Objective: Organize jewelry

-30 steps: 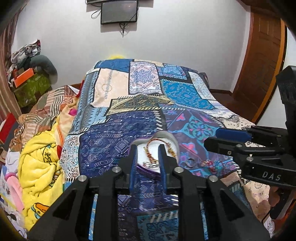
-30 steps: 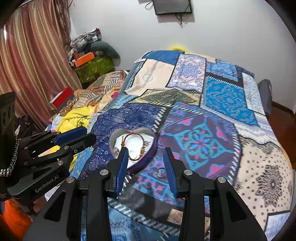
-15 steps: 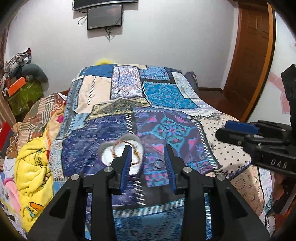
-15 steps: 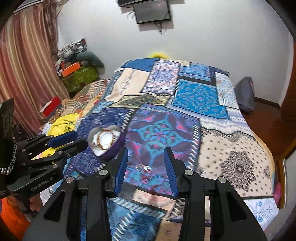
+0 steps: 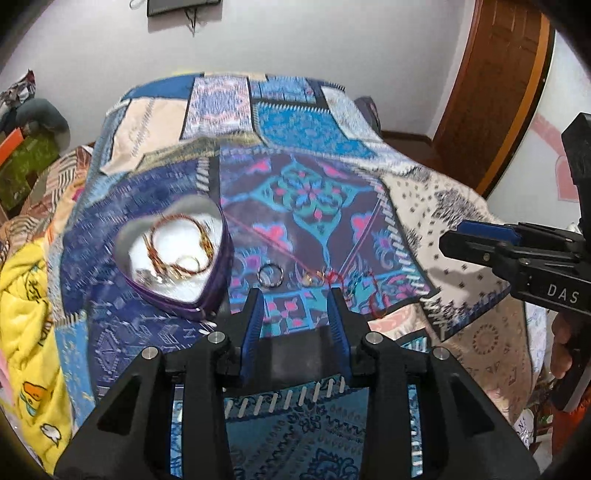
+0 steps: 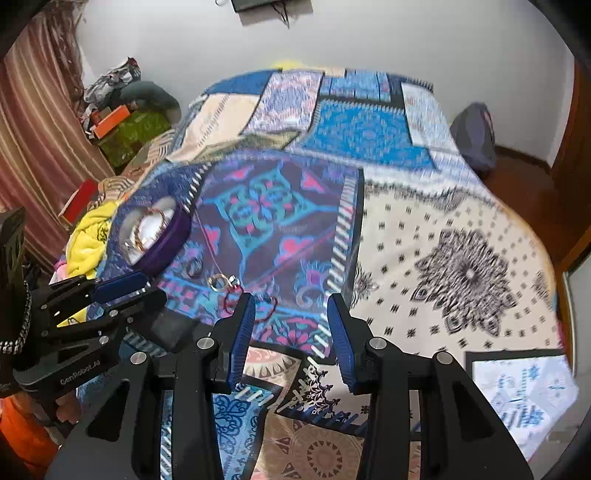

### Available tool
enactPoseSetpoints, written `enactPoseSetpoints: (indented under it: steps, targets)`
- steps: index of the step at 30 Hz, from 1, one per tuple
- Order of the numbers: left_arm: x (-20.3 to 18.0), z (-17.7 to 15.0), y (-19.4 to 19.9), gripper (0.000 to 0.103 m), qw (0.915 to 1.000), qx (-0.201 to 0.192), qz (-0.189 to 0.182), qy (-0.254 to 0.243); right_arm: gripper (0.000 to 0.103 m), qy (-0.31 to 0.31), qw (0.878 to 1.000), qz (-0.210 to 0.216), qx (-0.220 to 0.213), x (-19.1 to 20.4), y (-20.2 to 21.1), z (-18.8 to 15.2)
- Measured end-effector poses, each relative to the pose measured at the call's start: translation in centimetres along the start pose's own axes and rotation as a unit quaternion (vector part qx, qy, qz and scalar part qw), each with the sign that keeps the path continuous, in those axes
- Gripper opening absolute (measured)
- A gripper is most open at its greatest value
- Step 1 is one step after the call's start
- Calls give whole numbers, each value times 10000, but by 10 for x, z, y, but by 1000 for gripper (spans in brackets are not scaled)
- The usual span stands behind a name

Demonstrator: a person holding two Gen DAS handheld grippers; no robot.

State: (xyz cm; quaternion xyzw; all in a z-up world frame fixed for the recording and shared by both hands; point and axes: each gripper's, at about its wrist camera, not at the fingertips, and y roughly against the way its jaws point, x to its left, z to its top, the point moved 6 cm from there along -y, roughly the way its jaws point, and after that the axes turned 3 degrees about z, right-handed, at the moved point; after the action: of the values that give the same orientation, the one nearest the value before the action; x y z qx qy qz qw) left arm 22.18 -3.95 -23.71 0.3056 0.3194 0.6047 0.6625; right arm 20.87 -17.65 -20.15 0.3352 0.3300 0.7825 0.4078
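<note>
A purple heart-shaped box (image 5: pixel 173 247) with bracelets in it lies on the patchwork bedspread (image 5: pixel 303 192); it also shows in the right wrist view (image 6: pixel 153 232). A silver ring (image 5: pixel 270 275), a gold ring (image 5: pixel 309 281) and a red thread bracelet (image 5: pixel 364 291) lie to its right. My left gripper (image 5: pixel 295 295) is open and empty, just short of the rings. My right gripper (image 6: pixel 291 301) is open and empty, with the red bracelet (image 6: pixel 251 306) by its left finger and a ring (image 6: pixel 218 282) beyond.
A yellow blanket (image 5: pixel 26 295) and piled clothes lie left of the bed. A wooden door (image 5: pixel 498 92) stands at the right. A screen hangs on the back wall (image 6: pixel 269 5). The bed's near edge drops off below both grippers.
Both grippers have swung right, away from the heart box, toward the loose rings and red bracelet. The left gripper's fingers have opened wider.
</note>
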Motion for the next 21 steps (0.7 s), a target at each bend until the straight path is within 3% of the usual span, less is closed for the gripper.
enactPoseSetpoints:
  steps: [15, 21]
  targets:
    - [7, -2, -43, 35, 9994, 299, 39, 173, 37, 207, 9961, 519, 686, 14, -45, -16]
    - [8, 0, -49, 35, 9994, 275, 114, 175, 37, 306, 9952, 558, 745, 21, -57, -12]
